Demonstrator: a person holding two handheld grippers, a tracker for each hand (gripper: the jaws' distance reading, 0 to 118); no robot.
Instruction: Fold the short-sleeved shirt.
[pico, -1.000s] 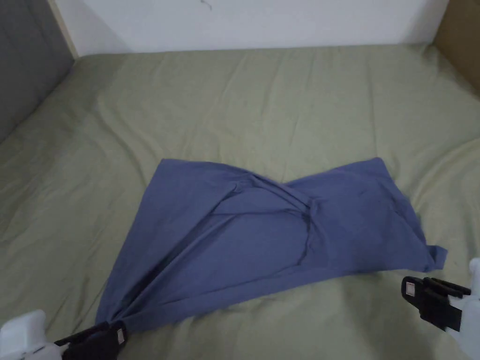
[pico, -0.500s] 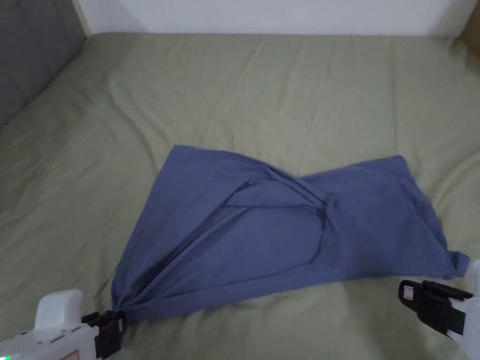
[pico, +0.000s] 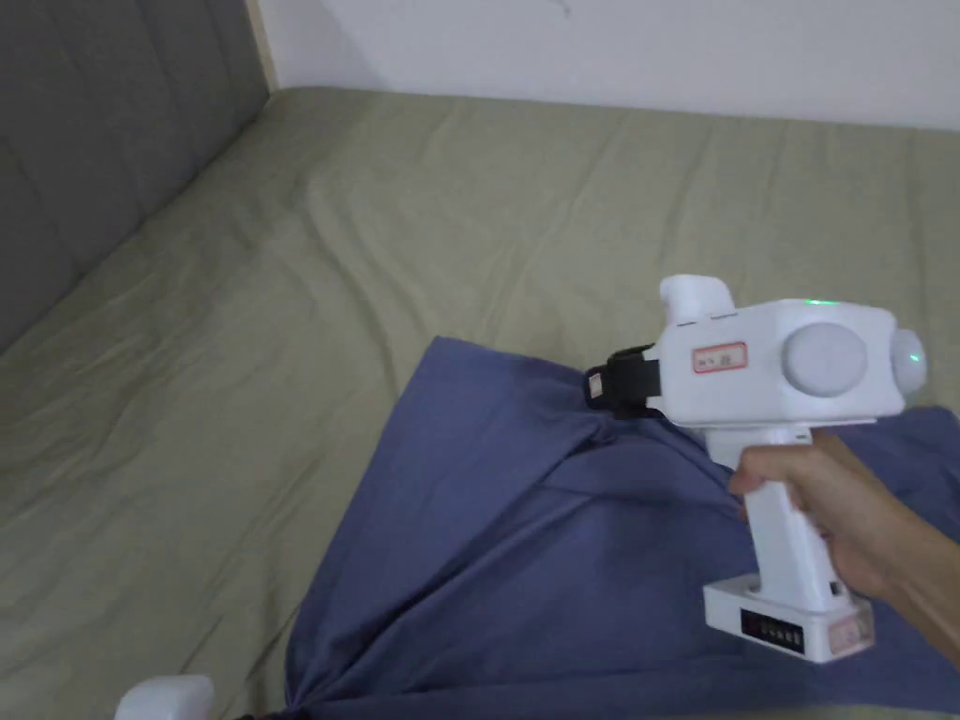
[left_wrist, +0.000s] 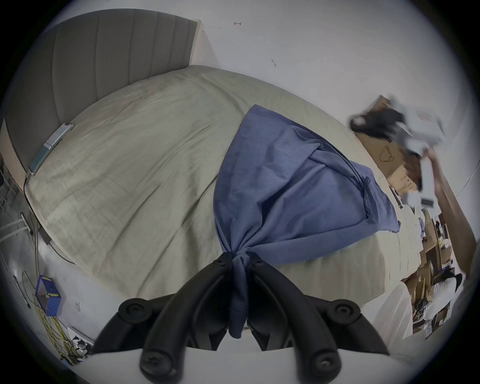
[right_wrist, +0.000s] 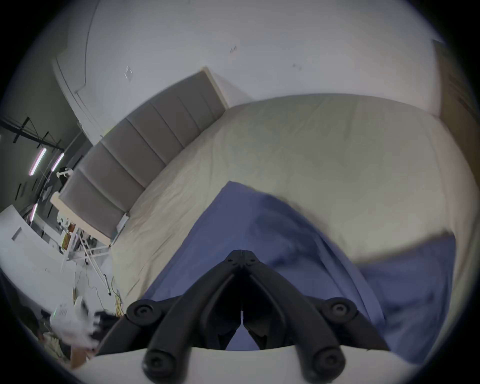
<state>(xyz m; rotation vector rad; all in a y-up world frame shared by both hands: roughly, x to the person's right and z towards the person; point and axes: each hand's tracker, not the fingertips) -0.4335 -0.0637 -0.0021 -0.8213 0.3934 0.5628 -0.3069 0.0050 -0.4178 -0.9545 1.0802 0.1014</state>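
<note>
**One corner pinched, the other jaws poised over the shirt**

The left gripper clamps a bunched corner of the blue shirt — likely anchoring it taut on the bed. The right gripper, jaws closed on nothing, hovers above a mid-shirt crease — contact unclear. The shirt's right side is cut off.

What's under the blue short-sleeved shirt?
The blue short-sleeved shirt lies on the olive-green bed sheet, which shows all around it. The sheet beneath it is covered, so anything there can't be seen. One bunched corner sits clamped in the left gripper.
</note>
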